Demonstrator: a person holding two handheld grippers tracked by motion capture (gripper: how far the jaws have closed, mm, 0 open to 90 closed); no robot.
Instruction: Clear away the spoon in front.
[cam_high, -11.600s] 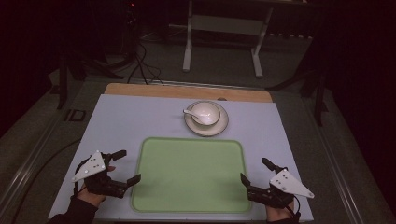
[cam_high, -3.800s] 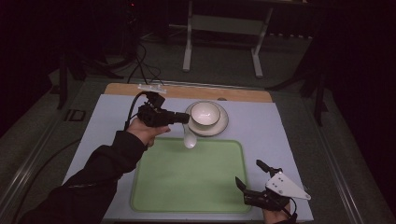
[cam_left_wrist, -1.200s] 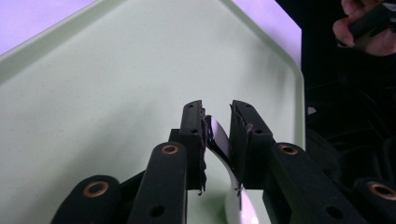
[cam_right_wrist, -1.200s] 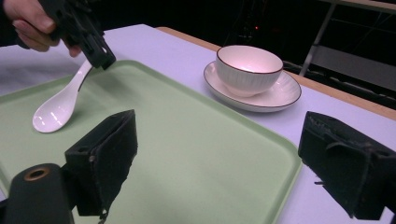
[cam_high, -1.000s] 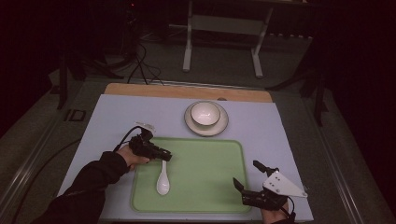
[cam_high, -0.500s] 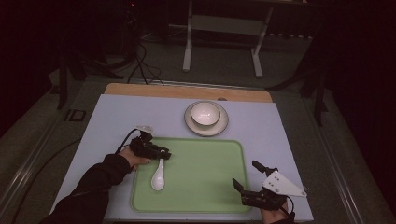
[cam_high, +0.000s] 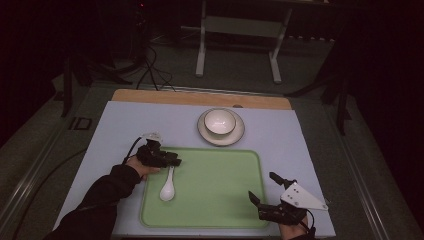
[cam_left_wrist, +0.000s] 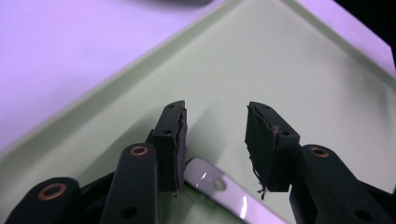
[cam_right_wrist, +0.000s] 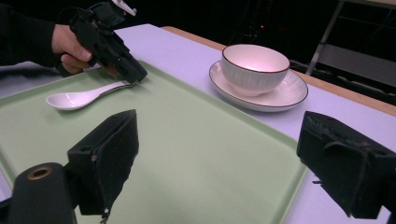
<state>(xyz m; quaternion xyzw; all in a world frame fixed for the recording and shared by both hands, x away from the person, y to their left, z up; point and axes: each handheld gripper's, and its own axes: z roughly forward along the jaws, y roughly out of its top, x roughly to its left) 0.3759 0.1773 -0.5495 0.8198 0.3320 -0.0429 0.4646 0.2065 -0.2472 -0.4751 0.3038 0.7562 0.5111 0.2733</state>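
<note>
**Spoon set down on the tray, cup and saucer left at the far edge**

Nearest the person, at about five o'clock on the surface (cam_high: 115, 130), the right gripper (cam_high: 272, 195) rests just off the tray's near right corner. Its fingers (cam_right_wrist: 109, 154) are spread wide and hold nothing; it appears parked there to keep out of the way while the other hand works.

The green tray (cam_high: 220, 200) lies across the near middle of the surface. On its left part, at about eight o'clock, lies the white spoon (cam_high: 167, 187), bowl toward the person and handle pointing away toward ten o'clock. It seems placed flat there so it stays put inside the raised rim.

At the far end of the spoon's handle sits the left gripper (cam_high: 170, 159), held low over the tray's far left corner. In the left gripper view its fingers (cam_left_wrist: 170, 140) stand apart, released, with the handle running beneath and between them; the left finger looks to be touching or just beside the handle, and I cannot tell which. The grip looks let go, not clamped.

Farthest off, at twelve o'clock beyond the tray, a white cup (cam_high: 220, 121) stands upright on its saucer (cam_high: 237, 136), well apart from both grippers. By my judgement it would be the next thing to go on the tray.
</note>
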